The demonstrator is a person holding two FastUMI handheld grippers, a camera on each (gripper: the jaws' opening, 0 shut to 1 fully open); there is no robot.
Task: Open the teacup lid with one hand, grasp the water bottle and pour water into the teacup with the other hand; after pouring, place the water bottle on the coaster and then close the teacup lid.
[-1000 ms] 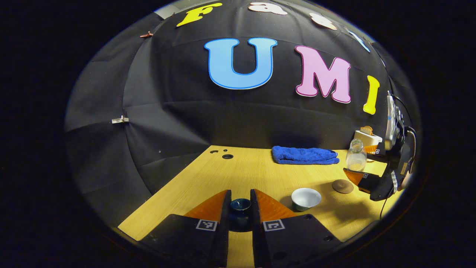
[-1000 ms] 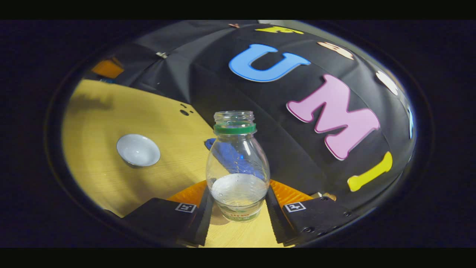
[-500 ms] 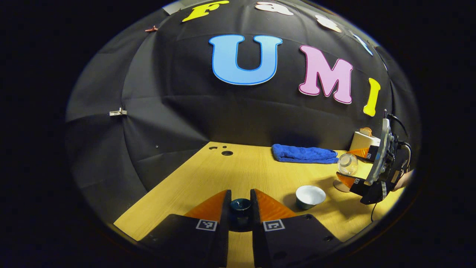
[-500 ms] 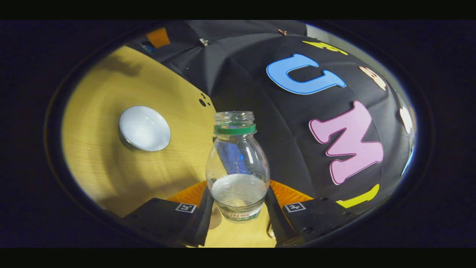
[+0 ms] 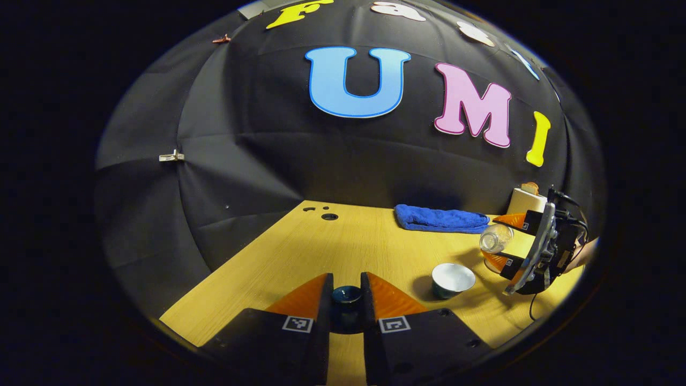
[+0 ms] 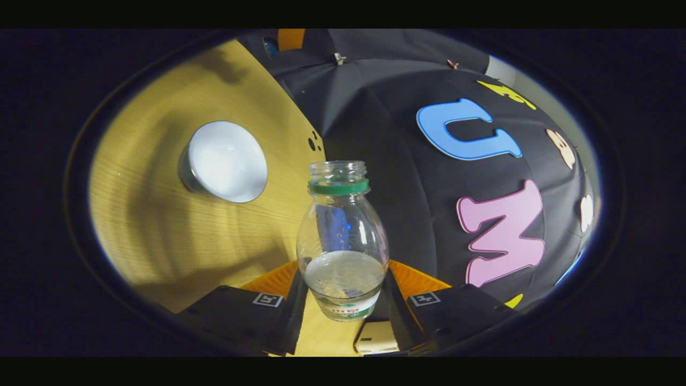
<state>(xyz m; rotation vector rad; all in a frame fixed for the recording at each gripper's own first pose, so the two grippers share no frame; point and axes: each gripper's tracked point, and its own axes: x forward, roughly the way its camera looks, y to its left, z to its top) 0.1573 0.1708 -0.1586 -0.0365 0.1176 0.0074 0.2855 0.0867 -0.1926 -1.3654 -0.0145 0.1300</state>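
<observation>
While the right gripper (image 6: 343, 300) clamps the tilted bottle (image 6: 343, 241) just beside the teacup (image 5: 453, 279), the left gripper (image 5: 346, 305) grips the lid (image 5: 346, 295) nearer the table (image 5: 300, 252) edge

Your left gripper (image 5: 346, 300) held the lid (image 5: 345, 294) left of the cup (image 5: 453, 279), bottle (image 5: 494, 238) tilted just right of it, towel (image 5: 440, 219) lay behind on the table (image 5: 348, 246).
</observation>
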